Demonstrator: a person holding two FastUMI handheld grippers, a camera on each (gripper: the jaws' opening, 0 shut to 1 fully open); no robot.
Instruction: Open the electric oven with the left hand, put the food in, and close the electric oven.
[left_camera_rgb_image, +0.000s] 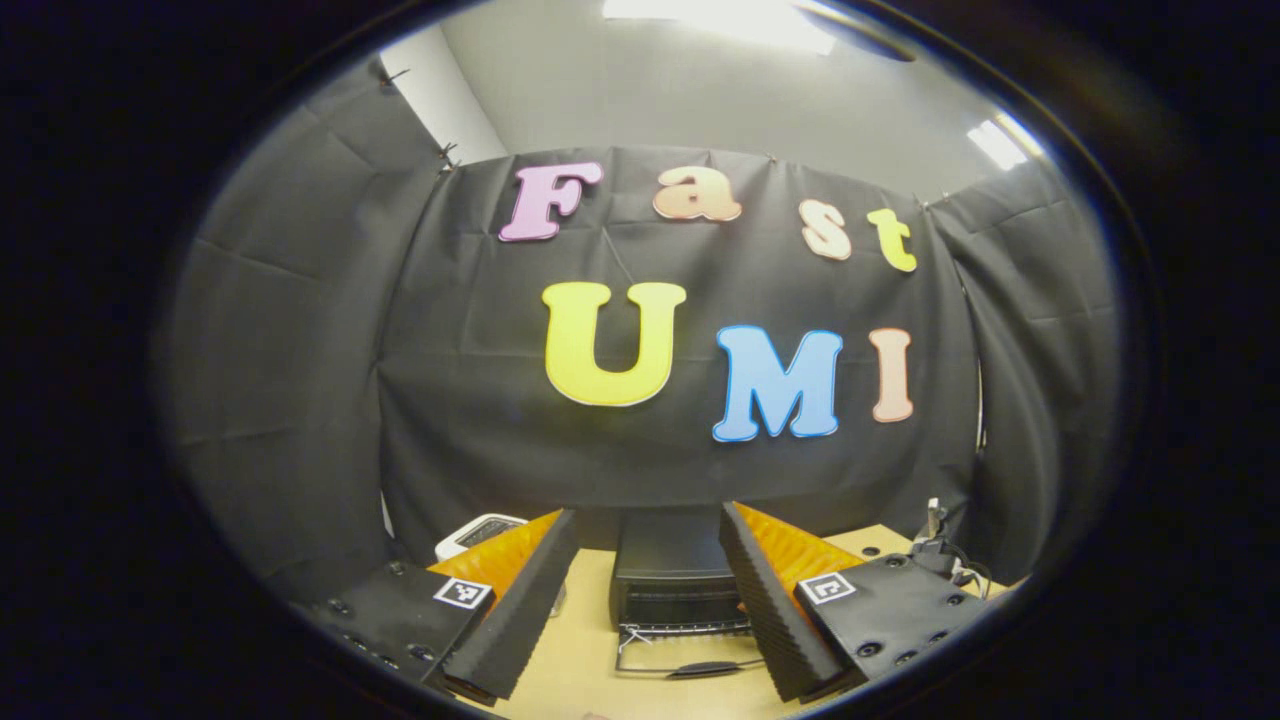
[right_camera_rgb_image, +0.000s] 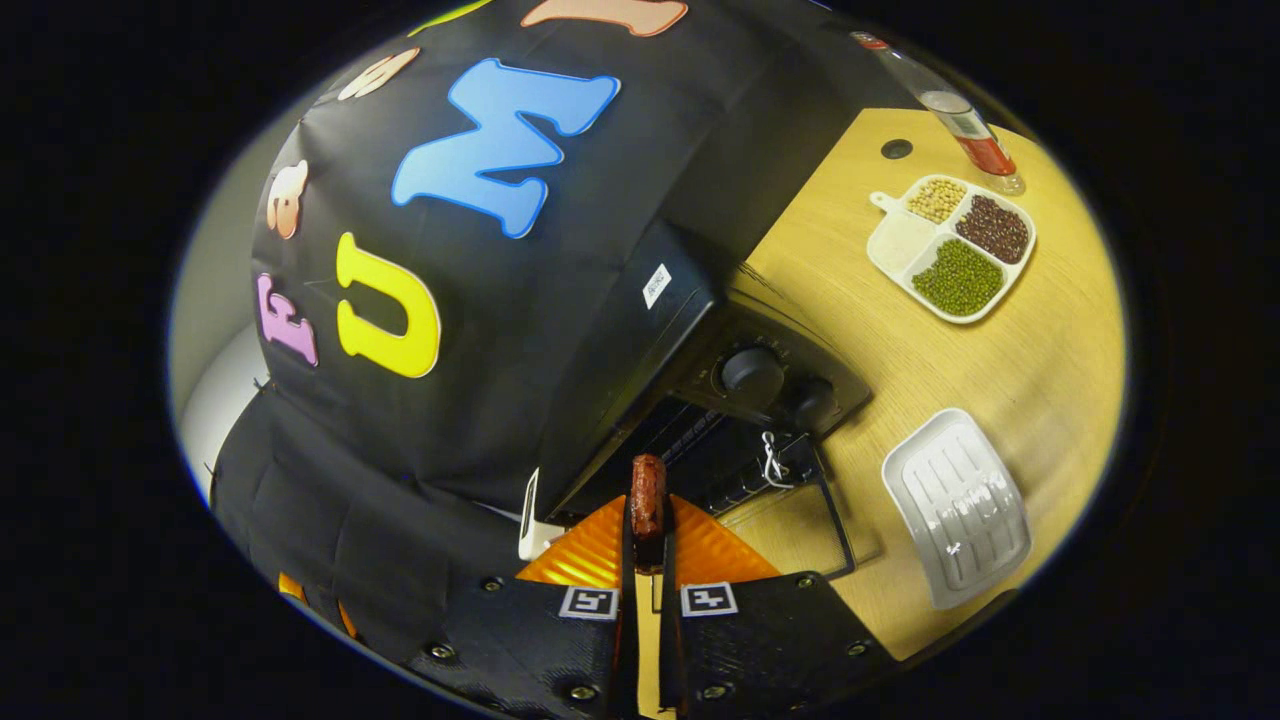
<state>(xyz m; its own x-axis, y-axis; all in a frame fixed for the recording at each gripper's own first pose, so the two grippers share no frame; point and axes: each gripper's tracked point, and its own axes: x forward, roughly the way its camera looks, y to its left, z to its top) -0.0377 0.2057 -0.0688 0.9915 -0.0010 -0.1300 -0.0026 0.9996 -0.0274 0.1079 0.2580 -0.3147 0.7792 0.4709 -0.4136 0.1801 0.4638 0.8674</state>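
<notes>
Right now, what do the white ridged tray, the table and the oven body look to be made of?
White ridged tray: probably glazed ceramic or hard plastic; glossy, with sharp light glints on its ribs.
Table: wood or wood-look laminate; pale, fine straight grain lines, satin sheen.
Oven body: likely painted metal; dark, matte, flat panels with crisp edges. Its knobs look like plastic, though that is less sure.

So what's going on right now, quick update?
Left tongs open, empty. Right tongs shut on sausage. Oven door down; nothing blocking.

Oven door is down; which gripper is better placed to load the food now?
Right. The right gripper is shut on the reddish-brown sausage just outside the open black electric oven. The left gripper holds nothing, jaws open, farther back.
</notes>
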